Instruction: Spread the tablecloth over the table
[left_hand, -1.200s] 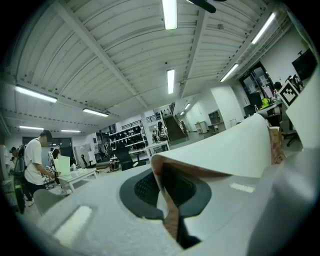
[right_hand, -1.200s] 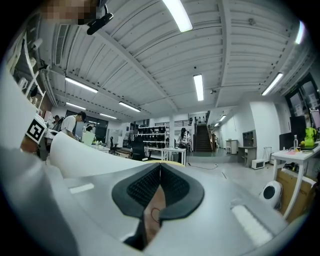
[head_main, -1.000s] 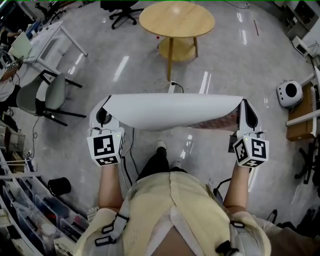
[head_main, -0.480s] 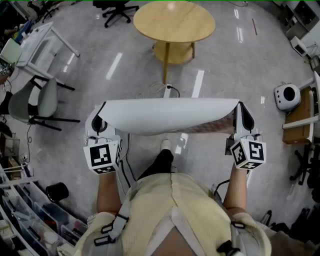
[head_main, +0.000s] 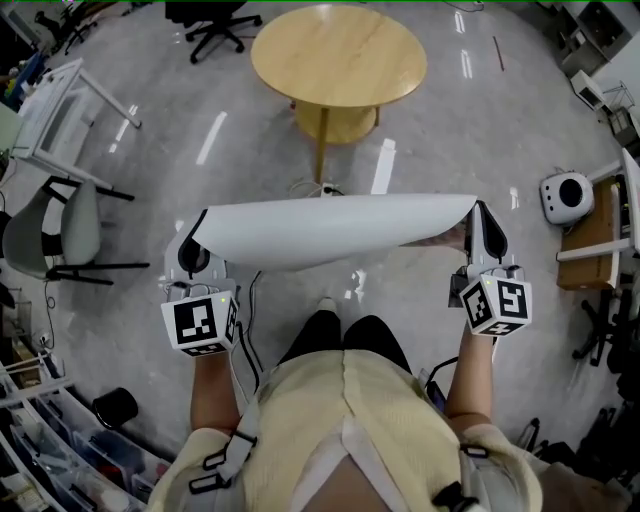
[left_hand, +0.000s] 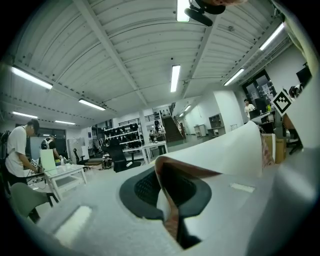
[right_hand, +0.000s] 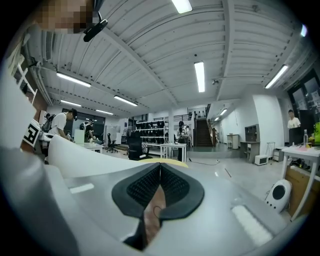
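Left gripper view is showing the left gripper (left_hand: 165, 192) clenching its dark ribbed pads on a folded edge of the white tablecloth (left_hand: 225, 155), whose reddish-brown underside is peeking out at the fold; its pattern is too blurred to make out. In the right gripper view the right gripper (right_hand: 159, 192) is likewise gripping a thin strip of the same cloth between closed pads, with the white sheet (right_hand: 85, 155) curving away to its left. From the head view, the left gripper (head_main: 197, 240) and right gripper (head_main: 483, 232) are holding the tablecloth (head_main: 330, 228) stretched between them as a wide, bowed band in the air, with its white face turned up and a little of the darker underside showing near the right end. Each gripper's marker cube, left (head_main: 200, 322) and right (head_main: 495, 303), is sitting just below the cloth, above the person's forearms and cream-coloured shirt (head_main: 345, 420). The cloth is hanging over the shiny grey floor (head_main: 150, 180), well apart from the round light-wood table (head_main: 338, 55) standing ahead of the person. A grey chair (head_main: 50, 230) is standing to the left, a black office chair (head_main: 210, 15) is standing beyond the table, and a small white rounded device (head_main: 566, 198) is sitting on the floor to the right.
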